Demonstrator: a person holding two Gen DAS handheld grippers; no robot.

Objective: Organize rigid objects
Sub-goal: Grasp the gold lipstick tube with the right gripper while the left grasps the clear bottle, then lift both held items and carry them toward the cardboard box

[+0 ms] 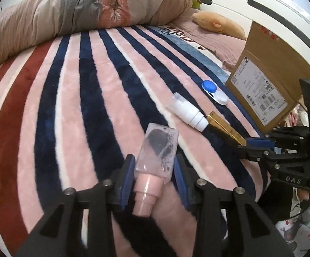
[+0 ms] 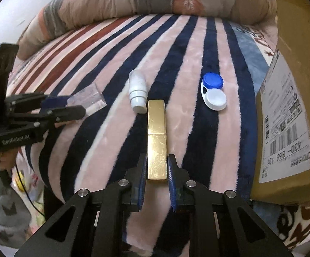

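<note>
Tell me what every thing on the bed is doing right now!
Left tongs: shut on clear bottle.
Clear bottle: held, pink cap on.
Right tongs: shut on gold case.
Gold case: held, closed.
White bottle: lying down, capped.
Lens case: lying flat, both lids on.
Cardboard box: open.

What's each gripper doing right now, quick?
Left gripper: shut on the clear flat plastic bottle with pink cap.
Right gripper: shut on the gold rectangular metal tube.
</note>
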